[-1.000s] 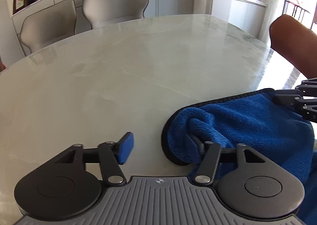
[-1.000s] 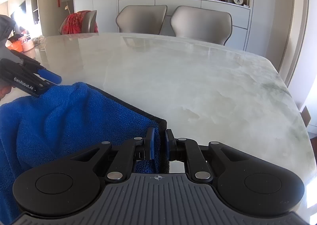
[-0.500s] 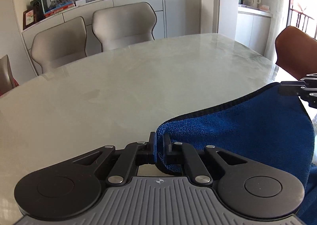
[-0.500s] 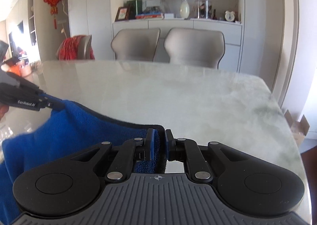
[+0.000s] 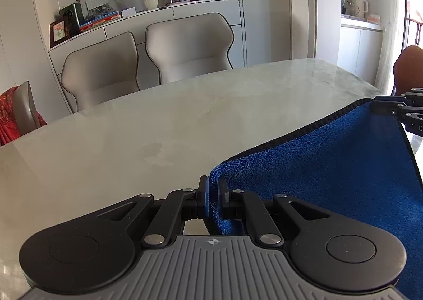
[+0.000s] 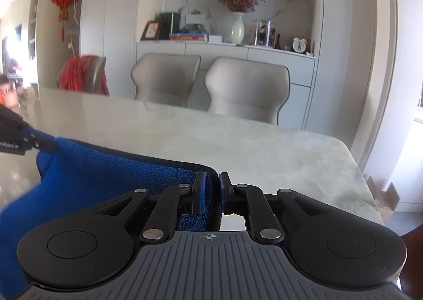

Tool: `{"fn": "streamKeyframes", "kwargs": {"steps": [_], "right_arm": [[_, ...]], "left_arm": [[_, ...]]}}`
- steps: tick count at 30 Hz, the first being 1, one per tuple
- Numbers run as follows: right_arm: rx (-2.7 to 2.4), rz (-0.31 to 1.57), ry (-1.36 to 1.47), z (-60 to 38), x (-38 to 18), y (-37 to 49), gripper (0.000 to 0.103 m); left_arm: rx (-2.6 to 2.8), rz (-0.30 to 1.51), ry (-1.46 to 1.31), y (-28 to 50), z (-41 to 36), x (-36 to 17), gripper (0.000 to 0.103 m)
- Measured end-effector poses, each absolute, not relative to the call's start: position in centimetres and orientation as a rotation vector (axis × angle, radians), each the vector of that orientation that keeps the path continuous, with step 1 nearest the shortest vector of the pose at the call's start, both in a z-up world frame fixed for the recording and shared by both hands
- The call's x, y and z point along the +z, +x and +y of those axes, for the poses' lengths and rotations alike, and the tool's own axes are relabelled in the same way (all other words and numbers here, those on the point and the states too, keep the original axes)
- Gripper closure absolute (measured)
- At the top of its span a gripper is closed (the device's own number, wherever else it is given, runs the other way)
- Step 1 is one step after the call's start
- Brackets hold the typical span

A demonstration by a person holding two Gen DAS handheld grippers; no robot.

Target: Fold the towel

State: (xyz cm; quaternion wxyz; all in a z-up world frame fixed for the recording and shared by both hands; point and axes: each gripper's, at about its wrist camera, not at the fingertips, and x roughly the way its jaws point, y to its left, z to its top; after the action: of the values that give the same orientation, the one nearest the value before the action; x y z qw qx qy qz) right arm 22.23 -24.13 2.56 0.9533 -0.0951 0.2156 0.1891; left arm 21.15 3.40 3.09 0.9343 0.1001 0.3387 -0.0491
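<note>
A blue towel with a dark hem hangs stretched between my two grippers above the marble table. My left gripper is shut on one top corner of the towel. My right gripper is shut on the other top corner; the towel spreads away to its left. The right gripper also shows at the right edge of the left wrist view, and the left gripper at the left edge of the right wrist view. The towel's lower part is hidden below both views.
Two beige chairs stand at the table's far side, with a white sideboard behind them. A chair with red cloth is at the far left. A brown chair is at the right. The table edge lies to the right.
The left gripper has closed on the towel's corner. Both grippers have risen, lifting the towel off the table and pulling its top edge taut between them.
</note>
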Motion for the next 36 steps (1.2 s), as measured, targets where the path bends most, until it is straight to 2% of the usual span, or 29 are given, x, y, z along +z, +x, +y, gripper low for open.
{"fn": "streamKeyframes", "kwargs": {"steps": [9,12,14,15,18,24,31,36], "right_arm": [[0.345,0.513,-0.251,-23.4,-0.6,23.4,0.092],[0.338,0.536,-0.252,-23.4,-1.1,23.6,0.087],[0.322,0.544,-0.277,-23.4,-1.1,23.4,0.085],[0.302,0.542,-0.292,-23.5,-0.9,23.1,0.083],[0.278,0.535,-0.322,-23.9,-0.3,21.9,0.077],[0.417,0.59,-0.359,-23.4,0.1,17.9,0.072],[0.5,0.671,-0.323,-23.1,-0.5,14.6,0.071],[0.423,0.694,-0.312,-24.6,-0.3,14.1,0.066]], "left_arm": [[-0.083,0.695,0.259,23.0,2.1,0.2,0.096],[-0.061,0.696,0.308,23.2,1.7,-0.2,0.086],[-0.024,0.687,0.366,23.1,1.4,-0.3,0.084],[-0.009,0.683,0.378,22.9,1.5,-0.2,0.079],[-0.014,0.694,0.328,22.2,2.8,0.7,0.073],[-0.135,0.742,0.228,19.3,4.0,1.2,0.071],[-0.193,0.788,0.283,16.2,2.5,0.1,0.067],[-0.151,0.809,0.302,14.6,3.3,0.5,0.067]]}}
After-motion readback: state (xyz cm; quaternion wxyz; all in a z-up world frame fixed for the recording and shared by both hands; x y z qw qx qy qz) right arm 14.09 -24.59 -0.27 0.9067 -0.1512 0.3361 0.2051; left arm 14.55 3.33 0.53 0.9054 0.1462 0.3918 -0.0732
